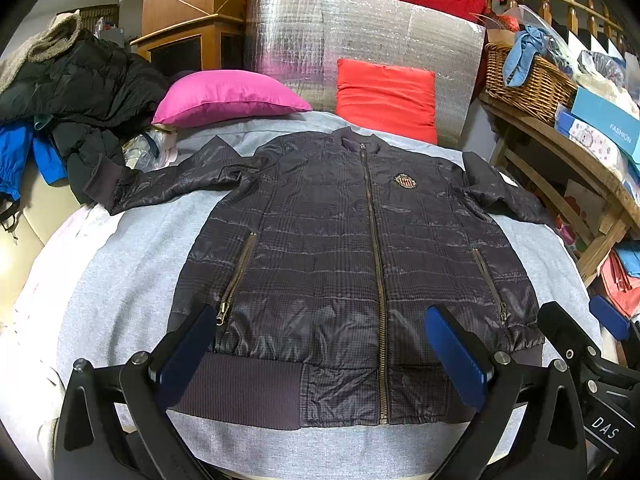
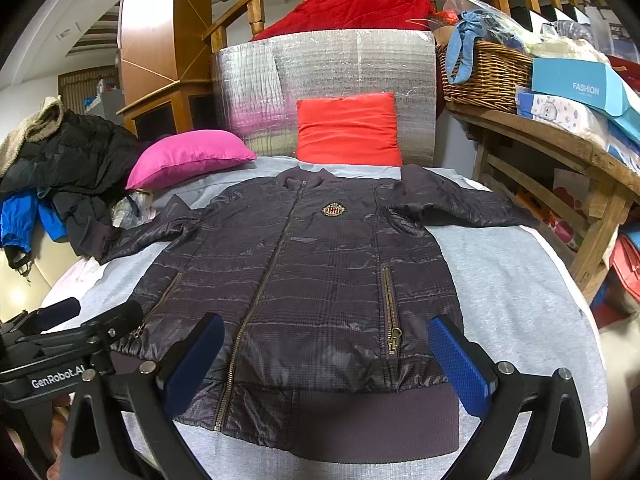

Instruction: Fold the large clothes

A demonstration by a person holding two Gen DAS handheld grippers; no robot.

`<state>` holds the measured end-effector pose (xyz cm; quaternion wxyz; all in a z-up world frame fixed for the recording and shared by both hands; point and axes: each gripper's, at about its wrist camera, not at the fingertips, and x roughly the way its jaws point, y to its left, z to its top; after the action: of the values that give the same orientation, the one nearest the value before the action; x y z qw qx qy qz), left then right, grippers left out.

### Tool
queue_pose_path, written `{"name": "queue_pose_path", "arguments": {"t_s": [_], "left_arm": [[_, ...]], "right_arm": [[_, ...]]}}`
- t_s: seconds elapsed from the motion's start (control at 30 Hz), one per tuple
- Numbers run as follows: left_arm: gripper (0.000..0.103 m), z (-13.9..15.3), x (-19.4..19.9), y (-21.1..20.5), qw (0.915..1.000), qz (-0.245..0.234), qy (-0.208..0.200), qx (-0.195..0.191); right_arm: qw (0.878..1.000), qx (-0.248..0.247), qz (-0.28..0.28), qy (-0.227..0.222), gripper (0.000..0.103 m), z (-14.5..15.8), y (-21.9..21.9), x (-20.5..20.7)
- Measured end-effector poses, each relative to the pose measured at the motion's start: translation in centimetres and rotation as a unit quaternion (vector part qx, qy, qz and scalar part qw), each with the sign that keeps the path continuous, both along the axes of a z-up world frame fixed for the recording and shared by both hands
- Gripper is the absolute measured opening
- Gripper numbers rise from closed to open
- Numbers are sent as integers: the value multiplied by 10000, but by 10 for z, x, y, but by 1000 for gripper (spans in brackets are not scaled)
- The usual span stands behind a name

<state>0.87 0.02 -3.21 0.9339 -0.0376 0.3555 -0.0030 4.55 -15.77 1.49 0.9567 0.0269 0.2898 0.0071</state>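
The jacket lies flat and face up on the grey sheet of the bed, zipped to the collar, with the collar at 12 o'clock and the ribbed hem at 6 o'clock, nearest both cameras. Its sleeves spread out toward 10 and 2 o'clock; the left cuff reaches the pile of dark clothes at the bed's edge.

The left gripper hangs over the hem with its jaws spread wide and nothing between them. The right gripper does the same from the other side, also wide apart and empty. Neither looks to be touching the cloth, though the fisheye view makes that hard to judge.

This looks like a light padded jacket with a shiny, thin shell. It should be soft and limp, and likely slippery, so a shallow pinch on the smooth shell may slide off. The ribbed hem and cuffs are thicker and duller, and should give a surer hold. The metal zip down the middle will act as a stiff line, handy as a fold axis. The padding may spring back, so folds could need pressing down.

Folding has not begun. A sensible start would be to take a sleeve by its cuff and lay it across the chest, near the badge.
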Motion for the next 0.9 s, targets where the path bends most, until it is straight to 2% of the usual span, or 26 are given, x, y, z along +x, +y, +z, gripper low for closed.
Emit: {"name": "queue_pose_path", "arguments": {"t_s": [0.3, 0.53, 0.9], "left_arm": [[103, -1, -2, 1, 10000, 11, 11, -20], [103, -1, -2, 0, 10000, 6, 28, -6], [103, -8, 4, -5, 9999, -22, 155, 65]], "right_arm": [[9997, -203, 2, -166, 103, 1, 2, -3], [10000, 53, -28, -12, 103, 3, -1, -2], [9996, 265, -34, -44, 103, -3, -6, 3]]}}
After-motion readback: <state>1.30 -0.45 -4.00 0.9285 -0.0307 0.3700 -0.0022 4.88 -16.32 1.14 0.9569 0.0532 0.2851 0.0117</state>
